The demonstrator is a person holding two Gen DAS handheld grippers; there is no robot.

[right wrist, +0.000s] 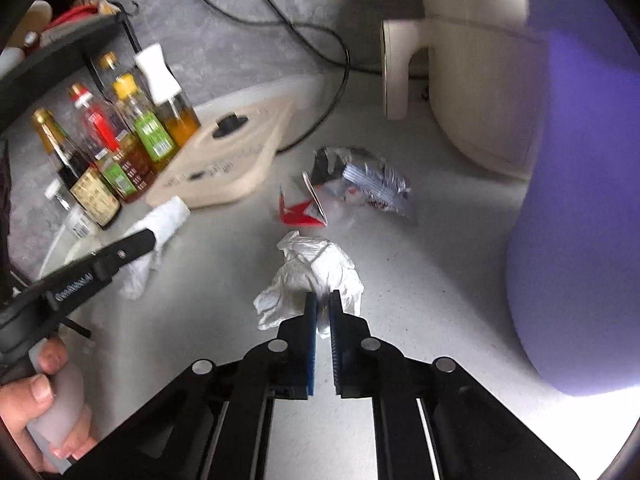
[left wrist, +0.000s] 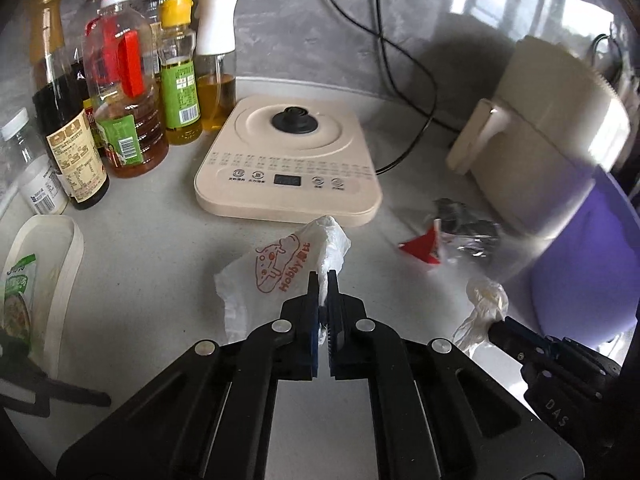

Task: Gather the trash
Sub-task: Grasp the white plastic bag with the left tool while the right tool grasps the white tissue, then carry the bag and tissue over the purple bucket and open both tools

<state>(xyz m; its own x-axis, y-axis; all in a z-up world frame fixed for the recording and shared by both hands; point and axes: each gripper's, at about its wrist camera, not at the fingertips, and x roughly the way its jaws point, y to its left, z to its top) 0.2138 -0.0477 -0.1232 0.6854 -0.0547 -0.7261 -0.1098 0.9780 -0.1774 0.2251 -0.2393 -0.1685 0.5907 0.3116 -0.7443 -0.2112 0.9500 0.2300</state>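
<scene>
My left gripper (left wrist: 323,280) is shut on a white plastic bag with orange "Hobby" print (left wrist: 280,268), held just over the counter; it also shows in the right wrist view (right wrist: 156,236). My right gripper (right wrist: 323,300) is shut on a crumpled white plastic wrapper (right wrist: 312,276), seen at the right in the left wrist view (left wrist: 482,308). A red wrapper (right wrist: 298,210) and a crumpled silver foil packet (right wrist: 364,184) lie loose on the counter beyond it. A purple bin (right wrist: 580,200) stands at the right.
A beige induction hob (left wrist: 288,160) sits mid-counter with a black cable (left wrist: 400,80) behind. Several oil and sauce bottles (left wrist: 124,92) stand at left. A cream appliance (left wrist: 540,120) stands at right. A white tray (left wrist: 60,280) is at the left edge.
</scene>
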